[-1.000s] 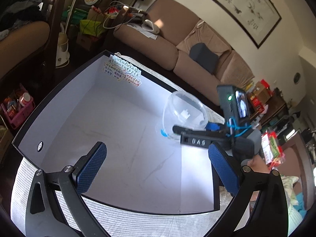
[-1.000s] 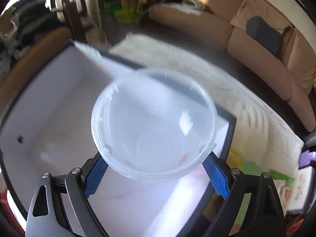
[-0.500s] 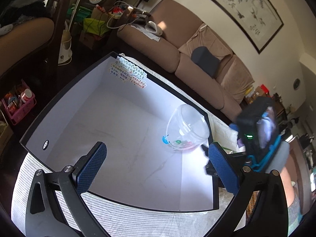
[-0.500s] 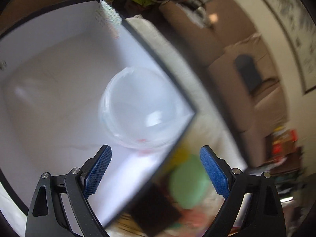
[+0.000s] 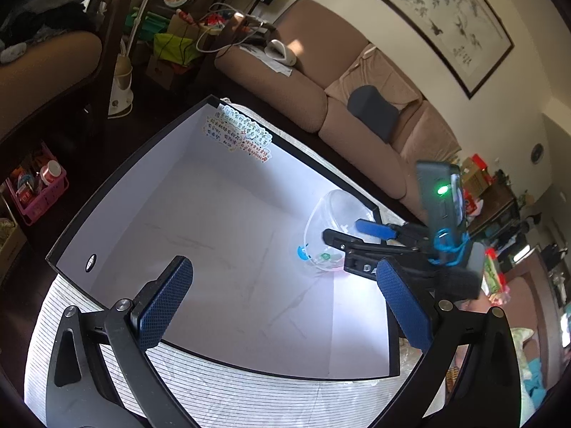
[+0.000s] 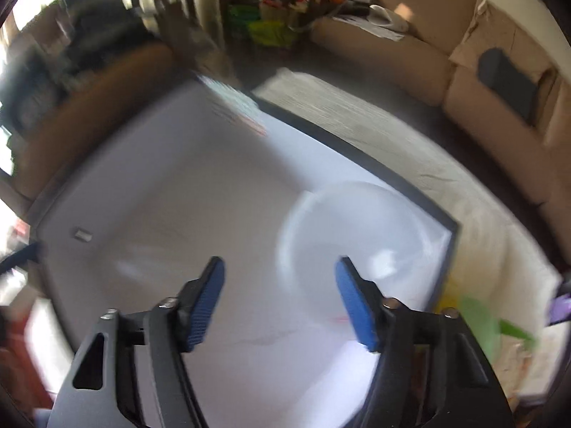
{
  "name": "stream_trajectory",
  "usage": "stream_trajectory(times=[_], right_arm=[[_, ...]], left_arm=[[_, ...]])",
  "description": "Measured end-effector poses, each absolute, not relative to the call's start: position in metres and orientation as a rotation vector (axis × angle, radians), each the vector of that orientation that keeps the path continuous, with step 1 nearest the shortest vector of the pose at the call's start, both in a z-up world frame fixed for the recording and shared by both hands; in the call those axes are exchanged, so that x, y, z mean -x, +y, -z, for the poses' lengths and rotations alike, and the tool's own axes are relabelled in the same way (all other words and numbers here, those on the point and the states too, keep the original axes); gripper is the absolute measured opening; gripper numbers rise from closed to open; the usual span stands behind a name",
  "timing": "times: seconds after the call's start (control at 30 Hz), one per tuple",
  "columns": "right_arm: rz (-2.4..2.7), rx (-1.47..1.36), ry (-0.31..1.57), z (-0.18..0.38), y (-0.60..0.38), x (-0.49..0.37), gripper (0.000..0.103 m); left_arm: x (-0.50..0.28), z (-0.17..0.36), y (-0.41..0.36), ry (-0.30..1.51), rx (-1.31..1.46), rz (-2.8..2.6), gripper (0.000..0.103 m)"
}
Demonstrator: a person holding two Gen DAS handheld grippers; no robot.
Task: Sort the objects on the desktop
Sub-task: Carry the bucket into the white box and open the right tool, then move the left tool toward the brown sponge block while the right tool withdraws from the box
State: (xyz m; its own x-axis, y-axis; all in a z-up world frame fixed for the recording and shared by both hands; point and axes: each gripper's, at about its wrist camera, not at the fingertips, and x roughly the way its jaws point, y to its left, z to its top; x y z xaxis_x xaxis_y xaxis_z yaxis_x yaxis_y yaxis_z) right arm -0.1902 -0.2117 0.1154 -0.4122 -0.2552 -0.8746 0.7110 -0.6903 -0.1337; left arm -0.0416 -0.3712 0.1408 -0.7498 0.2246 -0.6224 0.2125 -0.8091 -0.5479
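Bowl (image 6: 360, 239) beyond right gripper (image 6: 280, 303), jaws closing, nothing between

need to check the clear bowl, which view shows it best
The left wrist view: the clear bowl is sharp, standing in the white tray's far right corner, small coloured bits inside. The right wrist view shows it only as a motion-blurred pale ring.
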Motion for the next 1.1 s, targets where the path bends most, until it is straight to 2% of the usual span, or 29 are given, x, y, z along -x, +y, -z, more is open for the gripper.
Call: stream_trajectory(times=[0.07, 0.13, 0.2, 0.27, 0.33, 0.4, 0.47, 0.53, 0.67, 0.8, 1.0, 1.1], right_arm=[[2.175, -1.168, 0.806, -0.110, -0.211, 0.193, 0.060], [2.171, -1.173, 0.786, -0.109, -0.206, 0.198, 0.060], [2.162, -1.172, 0.684, -0.115, -0.197, 0.197, 0.059], [2.123, -1.180, 0.499, -0.129, -0.180, 0.195, 0.058], [2.113, -1.168, 0.367, -0.146, -0.160, 0.190, 0.061], [2.115, -1.138, 0.281, -0.163, -0.135, 0.183, 0.061], [2.142, -1.101, 0.224, -0.182, -0.103, 0.172, 0.065], [2.185, -1.070, 0.164, -0.197, -0.065, 0.167, 0.077], [2.292, -1.051, 0.030, -0.212, 0.028, 0.143, 0.080], [2.372, -1.094, -0.026, -0.204, 0.093, 0.120, 0.081], [2.373, -1.109, -0.178, -0.178, 0.158, 0.093, 0.081], [2.355, -1.107, -0.159, -0.163, 0.164, 0.088, 0.081]], left_arm=[[0.044, -0.141, -0.370, -0.961, 1.110, -2.769, 0.103], [0.046, -0.141, -0.367, -0.945, 1.112, -2.765, 0.103], [0.049, -0.142, -0.361, -0.915, 1.108, -2.758, 0.103], [0.051, -0.145, -0.353, -0.877, 1.101, -2.752, 0.103], [0.053, -0.149, -0.343, -0.833, 1.093, -2.746, 0.103], [0.053, -0.155, -0.329, -0.779, 1.077, -2.736, 0.103], [0.054, -0.160, -0.313, -0.723, 1.057, -2.712, 0.103], [0.057, -0.166, -0.291, -0.663, 1.036, -2.677, 0.103], [0.057, -0.177, -0.231, -0.477, 0.996, -2.611, 0.103], [0.054, -0.176, -0.169, -0.326, 0.998, -2.533, 0.103], [0.044, -0.170, -0.109, -0.263, 1.024, -2.444, 0.103], [0.041, -0.165, -0.095, -0.243, 1.036, -2.428, 0.103]])
